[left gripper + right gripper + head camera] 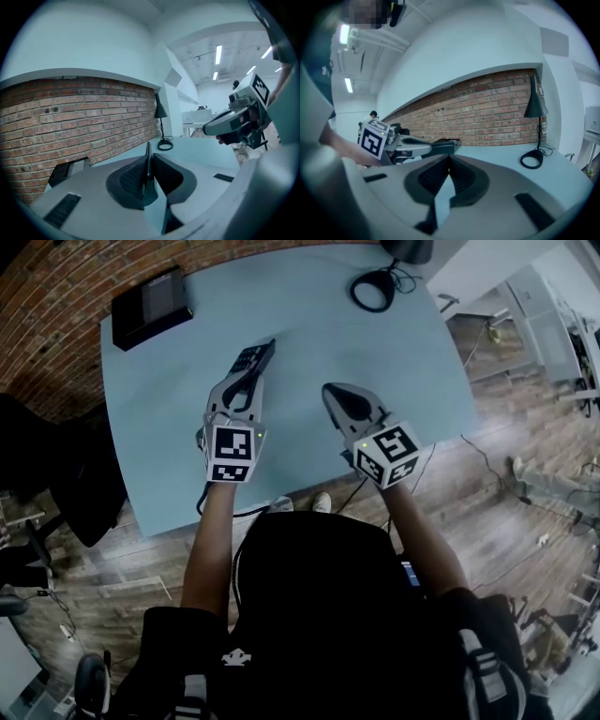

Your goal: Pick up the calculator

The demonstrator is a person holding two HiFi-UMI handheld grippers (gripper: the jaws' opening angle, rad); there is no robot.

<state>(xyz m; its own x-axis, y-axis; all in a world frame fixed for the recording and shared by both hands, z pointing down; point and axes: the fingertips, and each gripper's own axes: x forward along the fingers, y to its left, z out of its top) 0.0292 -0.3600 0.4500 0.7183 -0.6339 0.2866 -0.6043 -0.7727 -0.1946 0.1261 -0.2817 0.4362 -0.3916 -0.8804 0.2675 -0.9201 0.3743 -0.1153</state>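
Pale blue table (pixel 375 362) beneath calculator (pixel 259 352), clamped edge-on in left tool (pixel 251 374).

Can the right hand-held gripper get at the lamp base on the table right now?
Probably yes: only bare table lies between the right hand-held gripper and the lamp base. Its jaws are together and empty, so they'd need opening.

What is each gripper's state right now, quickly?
Left gripper: closed on the calculator.
Right gripper: closed, holding nothing.
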